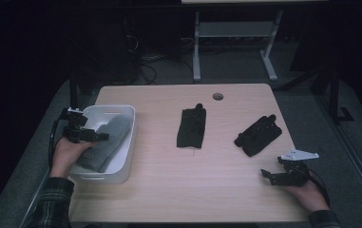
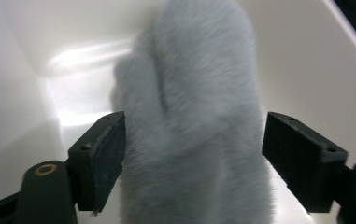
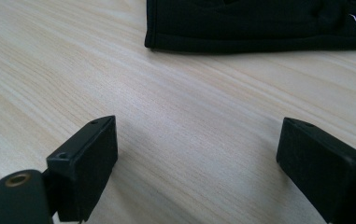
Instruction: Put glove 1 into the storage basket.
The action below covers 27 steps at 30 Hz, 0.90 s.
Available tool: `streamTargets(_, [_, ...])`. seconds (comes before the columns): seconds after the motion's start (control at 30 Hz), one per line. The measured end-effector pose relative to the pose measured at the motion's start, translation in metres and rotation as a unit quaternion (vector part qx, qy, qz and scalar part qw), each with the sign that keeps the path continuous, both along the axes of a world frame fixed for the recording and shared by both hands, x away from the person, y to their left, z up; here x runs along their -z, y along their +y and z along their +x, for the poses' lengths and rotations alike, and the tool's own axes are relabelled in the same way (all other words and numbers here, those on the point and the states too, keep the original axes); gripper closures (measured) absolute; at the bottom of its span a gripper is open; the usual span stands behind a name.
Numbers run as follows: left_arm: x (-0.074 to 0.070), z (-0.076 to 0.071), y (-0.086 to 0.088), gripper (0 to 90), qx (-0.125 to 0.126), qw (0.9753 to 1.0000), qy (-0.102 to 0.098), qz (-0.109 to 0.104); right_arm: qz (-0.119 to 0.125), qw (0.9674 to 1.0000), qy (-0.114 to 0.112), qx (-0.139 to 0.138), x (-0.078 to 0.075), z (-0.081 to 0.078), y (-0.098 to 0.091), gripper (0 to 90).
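The left gripper [image 1: 101, 137] stood spread inside the white bin [image 1: 121, 164], the grey fleece mitten [image 2: 199, 121] lying loose between its jaws. The right gripper [image 3: 196, 163] rested spread, a black glove [image 3: 259, 23] ahead.

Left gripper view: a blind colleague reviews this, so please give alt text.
A fluffy grey fabric mitten lies in a glossy white plastic bin. The left gripper straddles it, black jaws open on either side.
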<state>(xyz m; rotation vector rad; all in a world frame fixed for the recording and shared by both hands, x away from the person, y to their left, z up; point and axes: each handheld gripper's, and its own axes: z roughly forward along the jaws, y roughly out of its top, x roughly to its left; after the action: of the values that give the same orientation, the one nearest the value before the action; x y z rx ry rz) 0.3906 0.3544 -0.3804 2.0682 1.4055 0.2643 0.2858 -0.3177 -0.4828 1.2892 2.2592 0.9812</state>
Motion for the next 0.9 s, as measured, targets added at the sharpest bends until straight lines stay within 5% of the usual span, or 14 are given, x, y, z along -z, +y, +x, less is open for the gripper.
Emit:
streamTargets(0.27, [-0.024, -0.008, -0.022, 17.5, 0.028, 0.9988, -0.04, -0.004, 0.0, 1.0, 0.0, 0.0, 0.0, 0.0, 0.0, 12.4])
streamTargets(0.37, [-0.032, -0.01, -0.04, 16.8, 0.057, 0.9969, -0.05, -0.018, 0.0, 1.0, 0.0, 0.0, 0.0, 0.0, 0.0, 12.4])
streamTargets(0.73, [-0.035, -0.017, -0.089, 16.1, 0.114, 0.9896, -0.069, -0.054, 0.0, 1.0, 0.0, 0.0, 0.0, 0.0, 0.0, 12.4])
streamTargets(0.9, [-0.032, -0.02, -0.106, 16.1, 0.137, 0.9867, -0.071, -0.053, 0.0, 1.0, 0.0, 0.0, 0.0, 0.0, 0.0, 12.4])
